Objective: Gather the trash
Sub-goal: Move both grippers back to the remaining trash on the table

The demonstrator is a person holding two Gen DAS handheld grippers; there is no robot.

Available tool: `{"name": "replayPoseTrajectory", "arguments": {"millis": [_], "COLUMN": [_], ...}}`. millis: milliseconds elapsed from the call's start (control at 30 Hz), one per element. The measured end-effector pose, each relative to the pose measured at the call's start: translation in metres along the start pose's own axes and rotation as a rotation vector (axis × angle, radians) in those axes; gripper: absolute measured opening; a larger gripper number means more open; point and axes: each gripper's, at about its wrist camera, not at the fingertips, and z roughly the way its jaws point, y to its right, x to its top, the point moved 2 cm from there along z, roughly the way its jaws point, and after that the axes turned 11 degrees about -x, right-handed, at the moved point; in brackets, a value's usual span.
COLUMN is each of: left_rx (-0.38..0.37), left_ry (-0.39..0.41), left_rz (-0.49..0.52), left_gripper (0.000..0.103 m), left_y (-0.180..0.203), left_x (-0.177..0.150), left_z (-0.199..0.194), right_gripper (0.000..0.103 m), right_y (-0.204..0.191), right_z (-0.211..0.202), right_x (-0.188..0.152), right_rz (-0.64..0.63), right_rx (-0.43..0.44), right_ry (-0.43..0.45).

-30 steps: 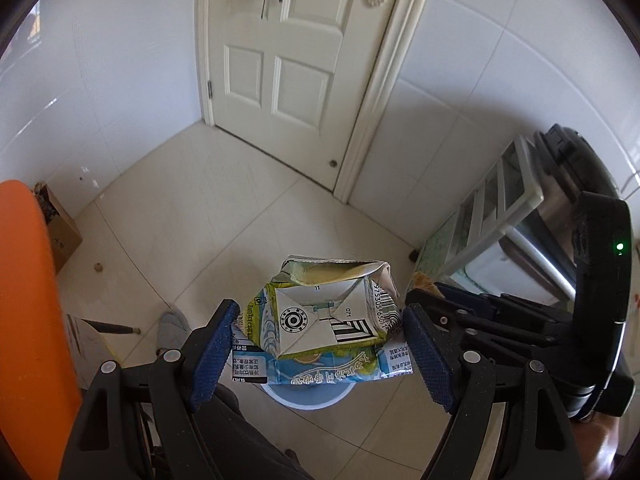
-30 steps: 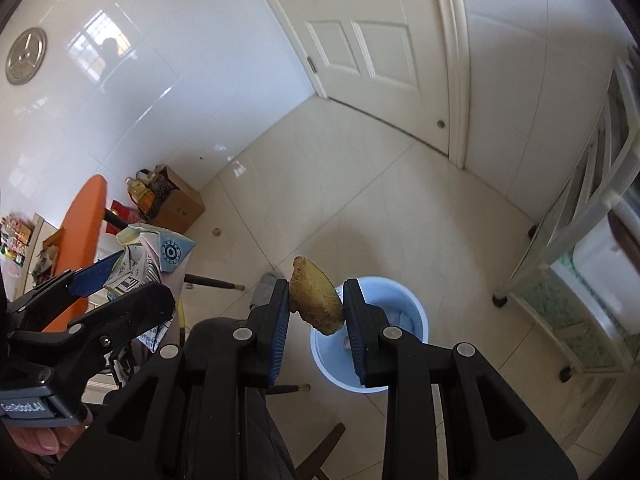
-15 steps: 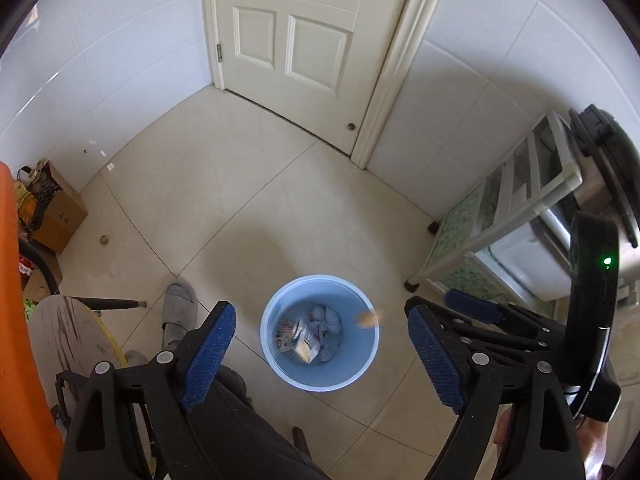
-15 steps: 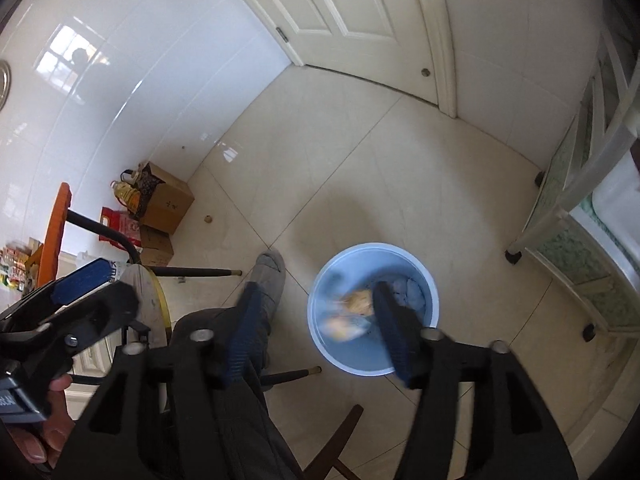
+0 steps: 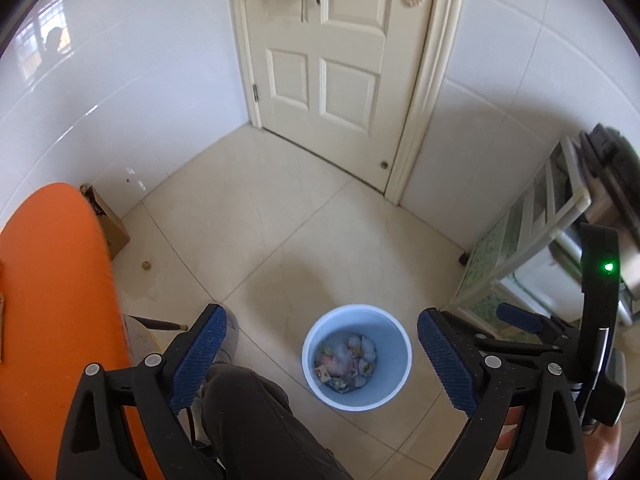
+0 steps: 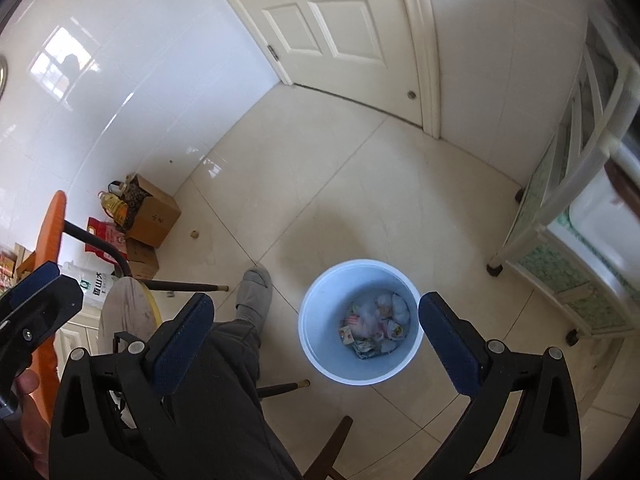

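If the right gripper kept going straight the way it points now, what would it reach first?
Most likely the blue bin. The right gripper points steeply down with the bin between its fingers, which are opening with nothing between them. Nothing shows in the way, though depth is hard to judge here.

White panelled door (image 5: 340, 80), orange table (image 5: 52, 280), cardboard box (image 6: 154, 216) by wall

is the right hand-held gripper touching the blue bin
Apart. In the right wrist view the right hand-held gripper hangs above the blue bin on the floor, jaws opening with nothing between them, its pads clear of the rim.
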Motion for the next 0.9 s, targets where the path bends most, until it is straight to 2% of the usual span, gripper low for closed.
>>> {"name": "replayPoseTrajectory", "arguments": {"millis": [300, 567, 900], "left_rx": [0.015, 0.077, 0.179], "left_ry": [0.166, 0.306, 0.452], "left_rz": [-0.029, -0.080, -0.187], "left_gripper": [0.094, 0.095, 0.098], "left_y": [-0.021, -0.050, -0.083], "left_x": [-0.025, -0.055, -0.103], "left_z": [-0.099, -0.182, -0.259], "right_gripper": [0.103, 0.103, 0.103], "right_y": [-0.048, -0.102, -0.176], "right_z": [-0.069, -0.122, -0.177], "right_x": [0.016, 0.021, 0.016], "right_rz": [-0.082, -0.160, -0.286], "right_rx": [0.040, 0.100, 0.171], "right_ry": [0.139, 0.243, 0.347]}}
